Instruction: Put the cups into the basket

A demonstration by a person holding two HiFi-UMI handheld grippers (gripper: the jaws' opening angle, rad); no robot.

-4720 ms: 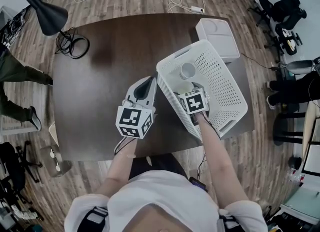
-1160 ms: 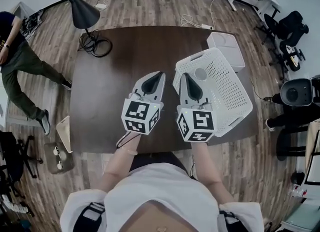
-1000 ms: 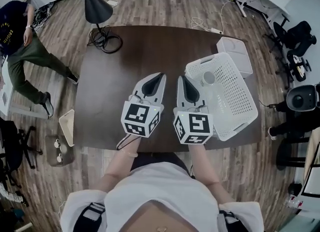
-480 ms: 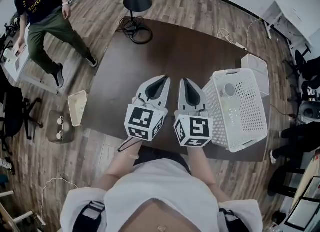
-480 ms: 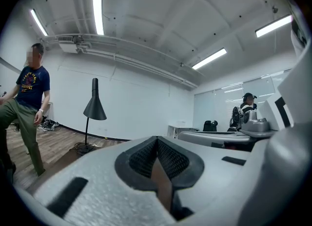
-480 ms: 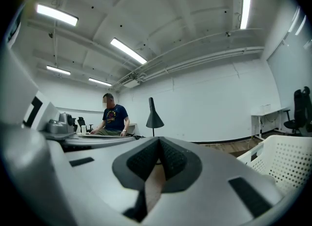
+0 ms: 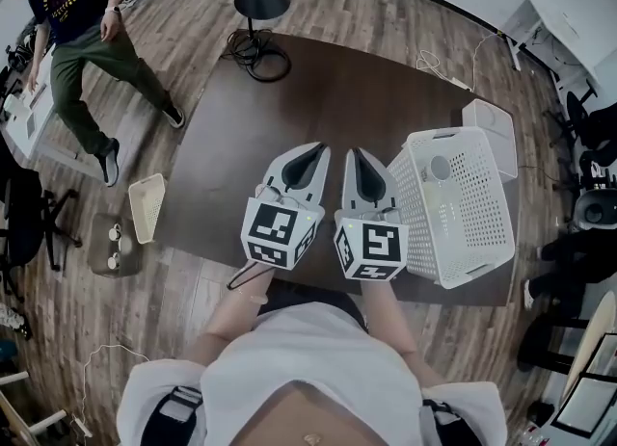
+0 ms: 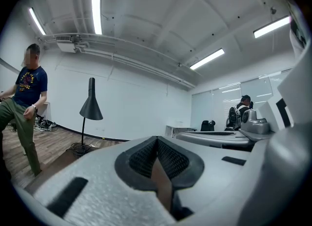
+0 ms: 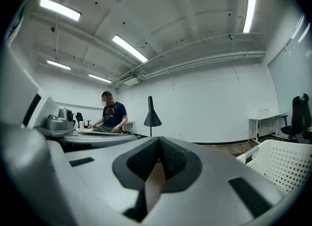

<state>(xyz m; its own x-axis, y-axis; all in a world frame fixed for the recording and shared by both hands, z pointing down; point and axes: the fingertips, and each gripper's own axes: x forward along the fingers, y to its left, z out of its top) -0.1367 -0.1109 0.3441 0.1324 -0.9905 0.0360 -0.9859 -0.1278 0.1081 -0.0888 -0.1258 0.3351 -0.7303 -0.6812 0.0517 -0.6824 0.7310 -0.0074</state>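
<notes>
Holding two grippers side by side, the person keeps them level above the dark surface (image 7: 328, 97). The left gripper (image 7: 312, 151) has its jaws pressed together with nothing between them. The right gripper (image 7: 358, 155) is the same, jaws closed and empty. Just to the right of it sits the white basket (image 7: 413, 223), close to it but not touching.

A cup (image 7: 439, 168) stands inside the basket, near its far end. A pale shape beside it may be a second cup, but it is too faint to be sure. No cup shows anywhere on the surface, so the job looks done, or very nearly.

The good thing to do now is probably very little. Keeping the jaws closed and the grippers away from the basket wall seems wise, since the basket sits near the edge of the surface and a bump could push it. Before stopping, a look around the surface for any cup left out would help. If one turns up, the jaws need to open wide before they go near it.
</notes>
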